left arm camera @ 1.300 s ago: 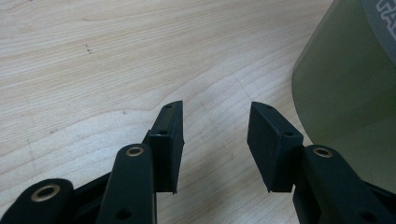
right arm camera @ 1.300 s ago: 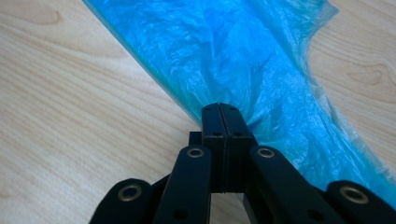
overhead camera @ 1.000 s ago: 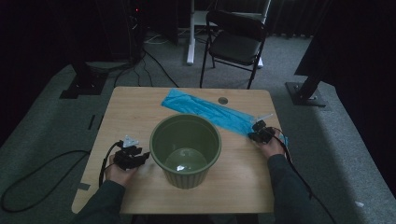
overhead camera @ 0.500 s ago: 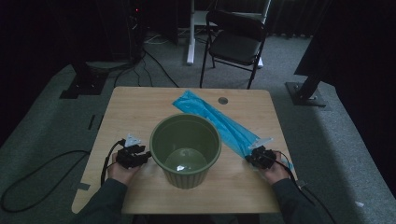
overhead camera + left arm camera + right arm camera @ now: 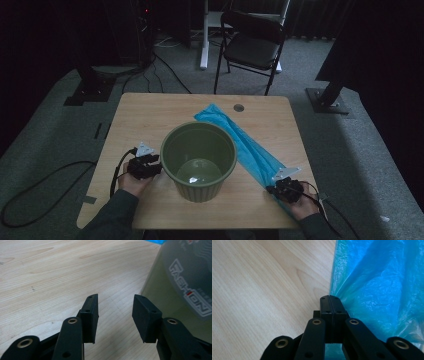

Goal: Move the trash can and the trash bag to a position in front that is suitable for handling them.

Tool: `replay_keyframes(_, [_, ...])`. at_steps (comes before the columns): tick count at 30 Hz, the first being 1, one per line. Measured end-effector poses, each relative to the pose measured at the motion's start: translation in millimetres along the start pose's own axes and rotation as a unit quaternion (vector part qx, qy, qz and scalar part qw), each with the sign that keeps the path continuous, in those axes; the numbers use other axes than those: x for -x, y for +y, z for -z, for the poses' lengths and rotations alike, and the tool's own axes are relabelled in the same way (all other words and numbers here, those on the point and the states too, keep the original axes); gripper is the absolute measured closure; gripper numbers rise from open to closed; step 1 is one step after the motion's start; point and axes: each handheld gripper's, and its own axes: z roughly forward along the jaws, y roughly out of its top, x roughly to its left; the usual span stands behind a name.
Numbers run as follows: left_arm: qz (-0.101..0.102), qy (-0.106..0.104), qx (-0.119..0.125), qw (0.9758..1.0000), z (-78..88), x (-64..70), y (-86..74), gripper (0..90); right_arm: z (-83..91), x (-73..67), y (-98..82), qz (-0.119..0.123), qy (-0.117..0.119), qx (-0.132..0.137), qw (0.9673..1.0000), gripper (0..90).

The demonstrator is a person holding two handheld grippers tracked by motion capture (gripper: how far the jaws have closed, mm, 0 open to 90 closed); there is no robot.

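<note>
A green plastic bucket (image 5: 198, 126) stands upright in the middle of the wooden table (image 5: 140, 120). A long blue plastic bag (image 5: 245, 145) lies stretched on a diagonal from behind the bucket to the front right corner. My right gripper (image 5: 274, 189) is at that corner, shut on the bag's near end; in the right gripper view the jaws (image 5: 329, 300) meet on the edge of the crinkled blue film (image 5: 374, 287). My left gripper (image 5: 156, 168) rests on the table just left of the bucket, open, with nothing between its jaws (image 5: 115, 315). The bucket's wall (image 5: 180, 290) rises beside its right jaw.
A round cable hole (image 5: 238, 107) is in the table near the back edge. Behind the table stand a black folding chair (image 5: 252, 45) and dark stand bases (image 5: 327, 97). Cables run over the grey carpet at the left (image 5: 45, 185).
My right gripper has moved toward the front right corner and drawn the bag's end with it, so the bag now lies longer and more diagonal. The left gripper and bucket have stayed put.
</note>
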Motion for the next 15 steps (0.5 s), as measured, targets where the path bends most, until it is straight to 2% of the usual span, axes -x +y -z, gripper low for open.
replay_keyframes(1, [-0.001,-0.001,0.0,1.0,0.7,0.7,0.2,56.7,0.5,0.3,-0.3,-0.002,0.002,0.003,1.0,86.4])
replay_keyframes(2, [-0.002,-0.003,0.003,1.0,2.2,2.8,0.3,56.6,2.5,1.1,2.1,-0.003,0.001,0.019,0.9998,73.7])
replay_keyframes(5, [-0.003,-0.006,0.007,1.0,3.9,4.9,0.6,56.7,6.6,2.3,11.7,-0.007,-0.004,0.043,0.9991,62.4])
replay_keyframes(9, [-0.009,-0.01,0.011,0.9999,4.8,7.2,1.2,56.6,8.1,3.4,20.8,-0.001,-0.009,0.054,0.9985,60.1])
replay_keyframes(10, [-0.013,-0.012,0.009,0.9998,4.4,8.6,1.6,56.6,8.3,6.1,38.2,0.001,-0.013,0.07,0.9975,56.9])
replay_keyframes(12, [-0.018,-0.014,0.009,0.9997,3.6,11.0,1.7,56.6,6.1,8.3,49.8,0.005,-0.02,0.07,0.9973,55.6])
replay_keyframes(13, [-0.018,-0.014,0.009,0.9997,3.6,11.0,1.7,56.6,6.1,8.3,49.8,0.005,-0.02,0.07,0.9973,55.6])
replay_keyframes(15, [-0.022,-0.017,0.011,0.9996,3.9,12.1,2.0,56.6,0.7,13.3,66.7,0.007,-0.026,0.068,0.9973,54.4])
